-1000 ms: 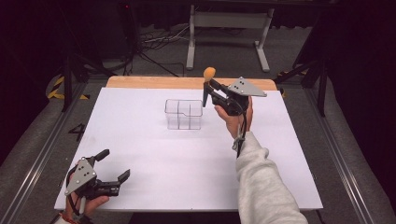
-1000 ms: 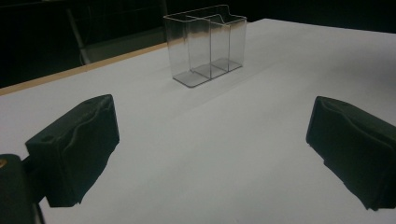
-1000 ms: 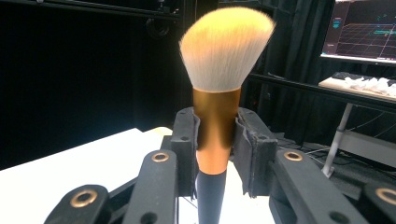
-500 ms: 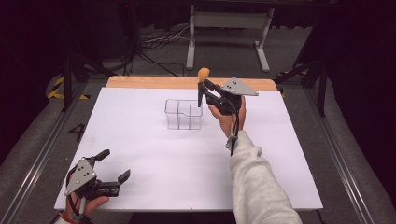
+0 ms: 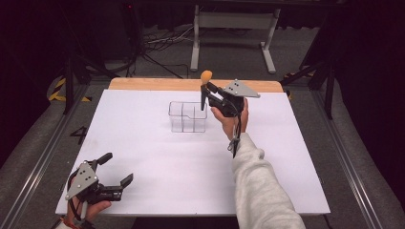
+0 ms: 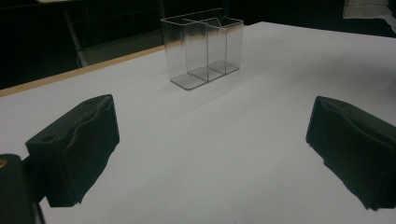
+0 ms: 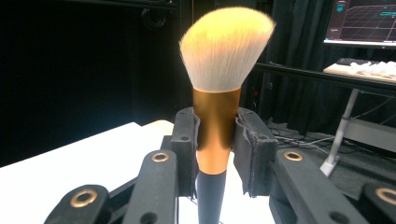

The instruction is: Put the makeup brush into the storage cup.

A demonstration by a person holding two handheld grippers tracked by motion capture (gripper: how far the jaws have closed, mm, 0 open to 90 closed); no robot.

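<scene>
Brush (image 7: 218, 93) upright in your right gripper (image 5: 206, 89) — pads clamped on its copper collar, bristles up, dark handle hanging below. You hold it above the back right corner of the clear divided organizer (image 5: 187, 116), which stands on the white tabletop (image 5: 143, 143). Left gripper (image 5: 114, 170) rests near the front left corner, well apart — jaws spread wide, nothing between them.
</scene>
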